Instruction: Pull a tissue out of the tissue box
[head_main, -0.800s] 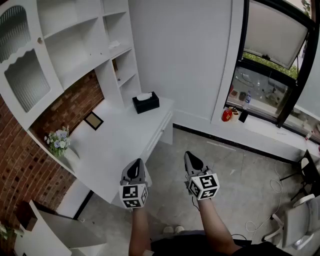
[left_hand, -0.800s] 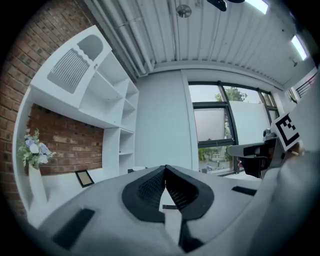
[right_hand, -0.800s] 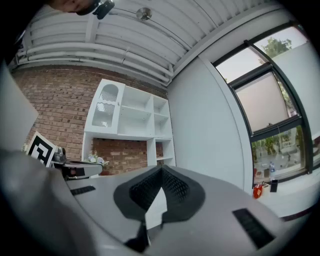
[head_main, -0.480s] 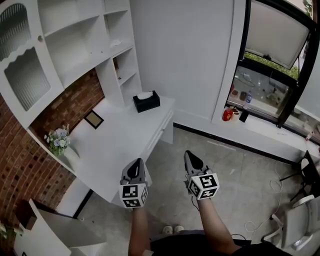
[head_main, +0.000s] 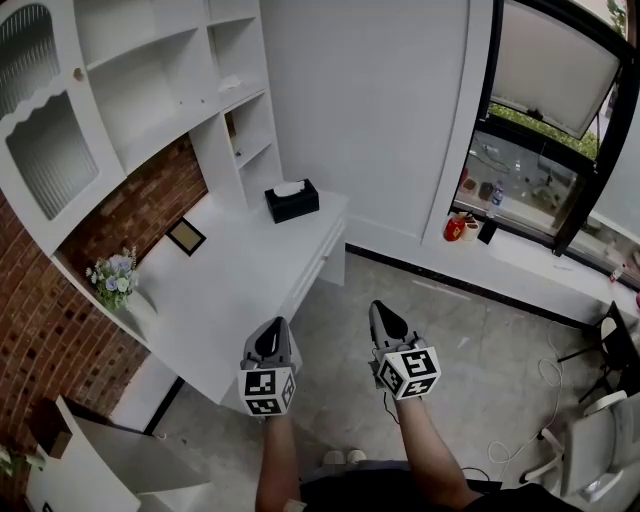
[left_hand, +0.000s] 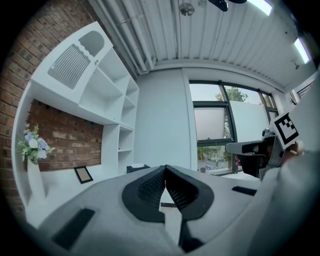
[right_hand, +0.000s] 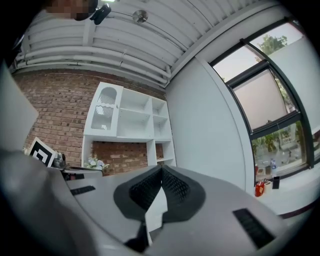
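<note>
Claws first: left gripper (head_main: 271, 328) shut, pads tip to tip, nothing between them. Right gripper (head_main: 384, 314) is the same, closed and empty. Both point level and forward, side by side, on forearms (head_main: 276, 460) stretched out from the person. They hang over the floor (head_main: 460, 340), just off the near corner of the desk (head_main: 240, 285).

Tissue box (head_main: 292, 203) sits at the desk's far end beside the shelves (head_main: 240, 130), well apart from both claws, with a white tissue (head_main: 288, 189) poking from its top.

Task not begun, by my reading: no tissue drawn. Left to do: close the gap, open one claw, pinch the tissue, pull it free.
</note>
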